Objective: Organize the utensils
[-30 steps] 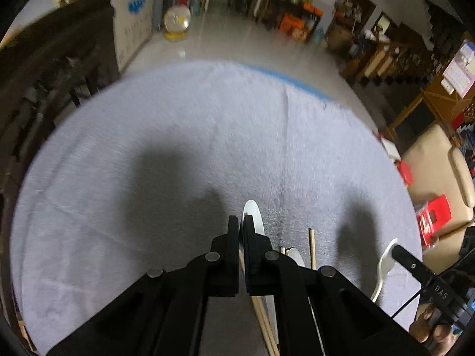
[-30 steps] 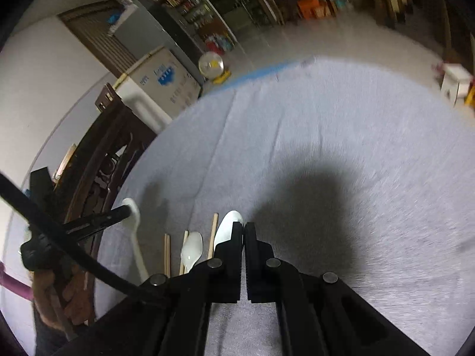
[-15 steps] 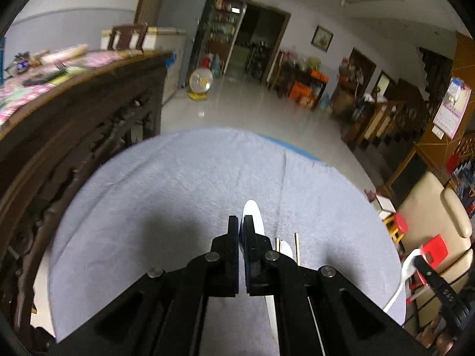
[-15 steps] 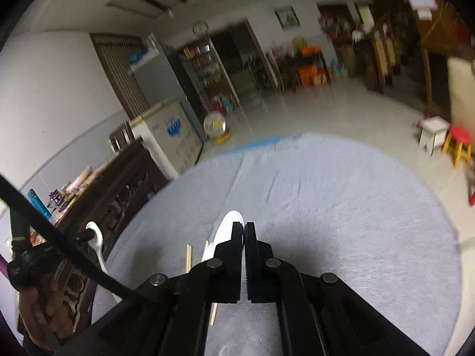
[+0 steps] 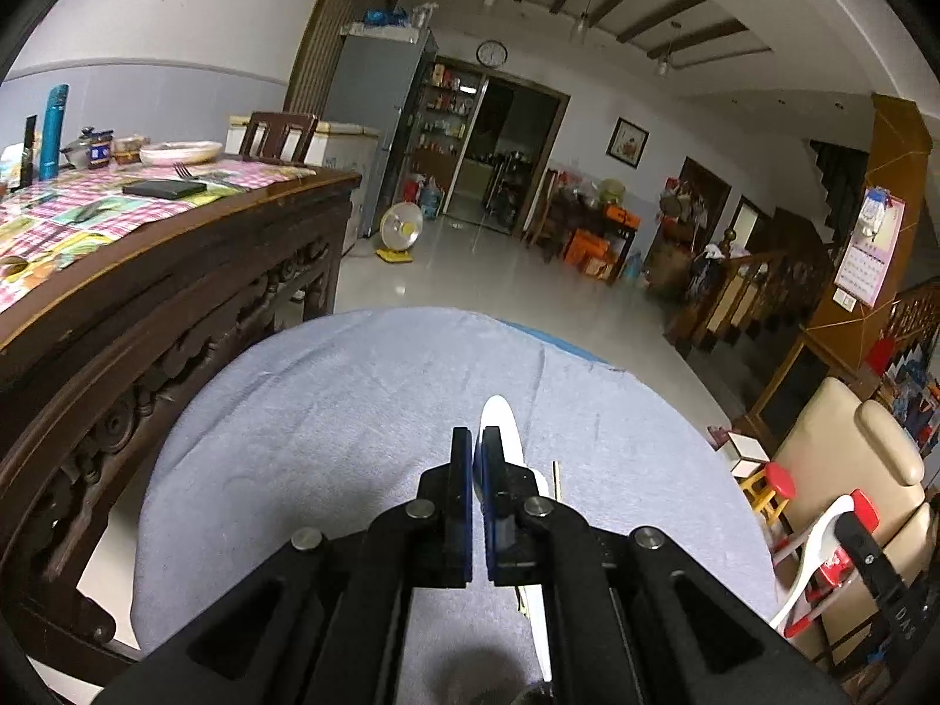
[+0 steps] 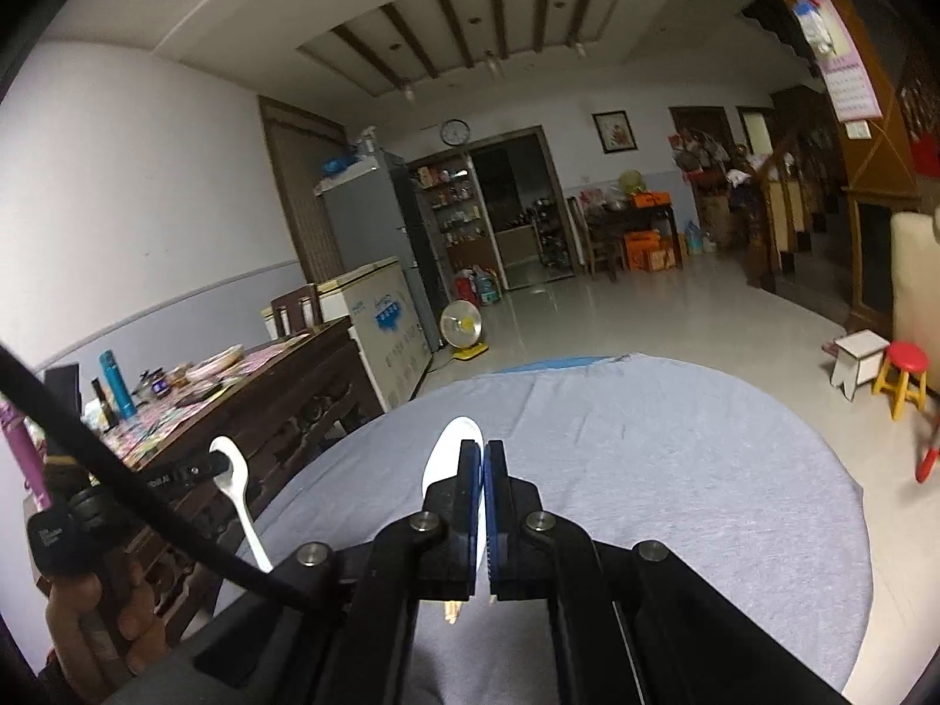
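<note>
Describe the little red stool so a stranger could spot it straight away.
From the round grey-clothed table, look to the tiled floor off its far right edge. Two low stools stand there side by side. The red stool has a round seat on yellow legs; its neighbour, the white stool, is boxy.

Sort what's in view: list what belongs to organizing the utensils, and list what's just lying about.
Belongs to the job: left spoon, clamped in the left hand-held gripper; right spoon, clamped in the right hand-held gripper; chopstick on the gray cloth.
Just lying about: blue bottle, floor fan, red stool, wall clock.
</note>
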